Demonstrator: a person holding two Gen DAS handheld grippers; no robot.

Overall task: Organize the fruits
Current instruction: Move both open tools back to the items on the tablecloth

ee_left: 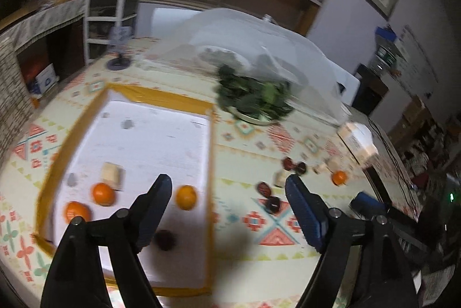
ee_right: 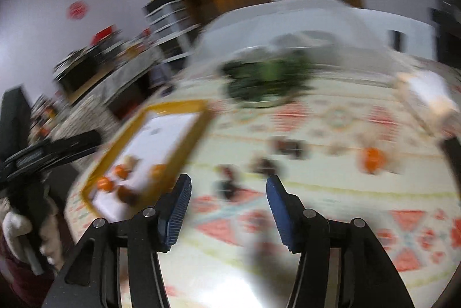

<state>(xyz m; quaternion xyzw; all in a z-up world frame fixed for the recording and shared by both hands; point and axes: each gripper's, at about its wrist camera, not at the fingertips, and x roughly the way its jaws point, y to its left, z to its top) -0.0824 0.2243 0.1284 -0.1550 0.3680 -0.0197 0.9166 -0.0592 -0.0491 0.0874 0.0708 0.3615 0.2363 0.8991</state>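
A yellow-rimmed white tray (ee_left: 211, 152) lies on the patterned tablecloth and holds three oranges (ee_left: 103, 194), a dark fruit (ee_left: 164, 239) and a pale wooden block (ee_left: 111, 175). On the cloth to its right lie several dark red fruits (ee_left: 272, 204) and one orange (ee_left: 339, 177). My left gripper (ee_left: 229, 187) is open and empty above the tray's right edge. My right gripper (ee_right: 229, 190) is open and empty above the cloth, with the dark fruits (ee_right: 266, 165) just ahead and the orange (ee_right: 373, 159) to the right. The right wrist view is blurred. The left gripper (ee_right: 54, 151) shows at its left edge.
A plate of leafy greens (ee_left: 255, 99) sits behind the tray, with a clear mesh food cover (ee_left: 259, 48) behind it. A carton (ee_left: 358, 139) stands at the right. A small stand (ee_left: 118, 63) is at the far left of the table.
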